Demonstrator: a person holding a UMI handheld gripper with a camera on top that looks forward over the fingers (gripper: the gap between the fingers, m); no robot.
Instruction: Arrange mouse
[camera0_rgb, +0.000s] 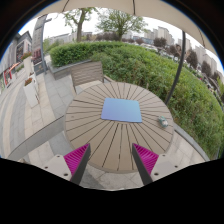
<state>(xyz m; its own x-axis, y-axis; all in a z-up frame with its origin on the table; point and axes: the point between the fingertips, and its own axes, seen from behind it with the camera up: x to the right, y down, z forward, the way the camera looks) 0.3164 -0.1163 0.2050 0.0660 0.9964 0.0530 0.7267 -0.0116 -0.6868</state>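
In the gripper view we see our gripper (111, 160) at the bottom of the frame, its two fingers spread wide apart with magenta pads (76, 157) on their inner faces, and nothing held between them. Just ahead of the fingers, filling the centre of the frame, we find a round wooden table (92, 128) made of slats. A light blue mouse pad (121, 110) lies flat near the middle of it, beyond the fingers. At the right of the table, near its rim, we make out a small dark mouse (164, 123), well apart from the pad. A wooden chair (86, 73) stands behind the table in the upper left, and a green hedge (150, 66) runs across the upper right.
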